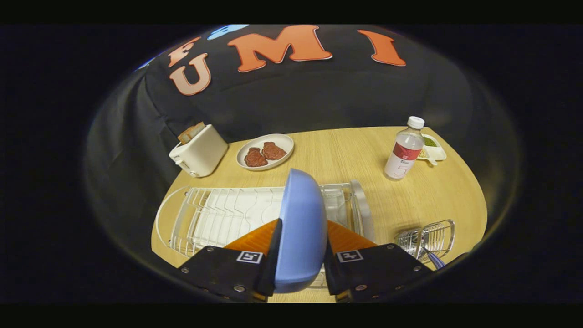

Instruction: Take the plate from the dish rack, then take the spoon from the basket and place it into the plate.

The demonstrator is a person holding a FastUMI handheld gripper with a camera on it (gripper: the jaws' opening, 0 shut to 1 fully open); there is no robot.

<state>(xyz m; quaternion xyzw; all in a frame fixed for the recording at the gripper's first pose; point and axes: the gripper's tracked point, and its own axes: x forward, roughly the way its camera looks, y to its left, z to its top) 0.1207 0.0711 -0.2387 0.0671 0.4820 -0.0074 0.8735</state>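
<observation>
A blue plate (300, 228) stands on edge between my two fingers, and my gripper (298, 255) is shut on it, one pad on each face. Behind the plate lies the white wire dish rack (218, 214) on the wooden table. To the right of my fingers sits a small metal wire basket (430, 239). A blue spoon handle (436, 260) pokes out of the basket toward me.
A white toaster (199, 150) with bread stands at the table's far left. Beside it is a white plate of brown food (265, 151). A clear bottle (404, 149) with a red label and a small white dish (433, 148) stand at the far right.
</observation>
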